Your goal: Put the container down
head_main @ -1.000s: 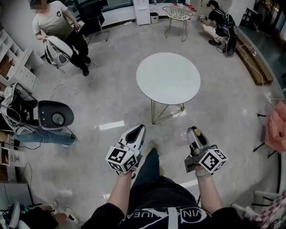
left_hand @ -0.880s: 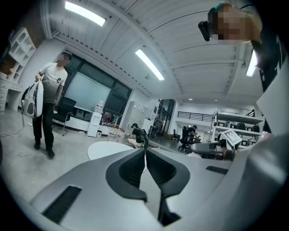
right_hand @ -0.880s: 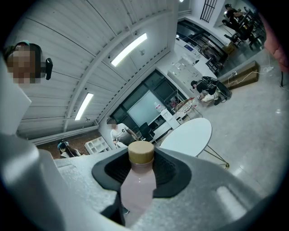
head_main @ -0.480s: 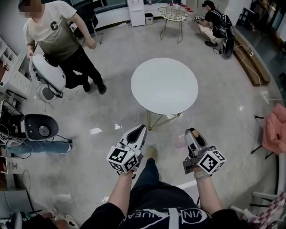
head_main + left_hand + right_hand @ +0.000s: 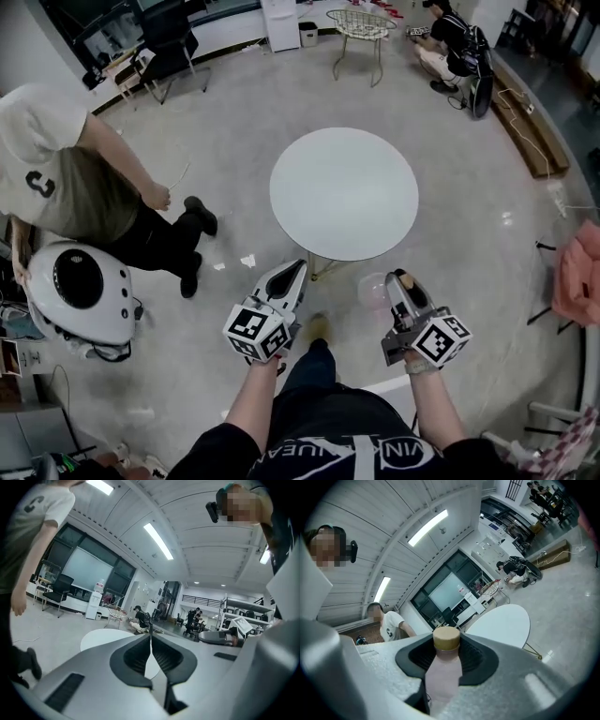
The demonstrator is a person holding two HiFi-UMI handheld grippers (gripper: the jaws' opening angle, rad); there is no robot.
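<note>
Since a second ago the round white table point(image 5: 343, 192) has come nearer to me and now fills the middle of the head view, with its near edge just ahead of both grippers. On the left, a person in a pale shirt point(image 5: 56, 183) has also come much closer. That person leans over a white rounded device point(image 5: 80, 291), which now sits at the lower left.

Both grippers keep their places low in the head view, held out ahead of my arms and pointing toward the table. Each one carries its cube of square markers at the back.

On the left, the left gripper point(image 5: 298, 268) has its jaws drawn together, with only a thin slit between them. Its own view shows nothing held there, and the white tabletop shows through the slit.

On the right, the right gripper point(image 5: 401, 276) is clamped on the bottle point(image 5: 443, 672). This is a pale pink, see-through container with a tan cap point(image 5: 446, 638). The cap pokes out past the dark pads, which press on the bottle's neck and shoulders from both sides.

The bottle is in the air over the grey floor, just short of the table's edge and not yet on the table.

Far behind the table stands a wire chair point(image 5: 361, 23). Near it, at the top right, another person point(image 5: 452, 37) crouches.
</note>
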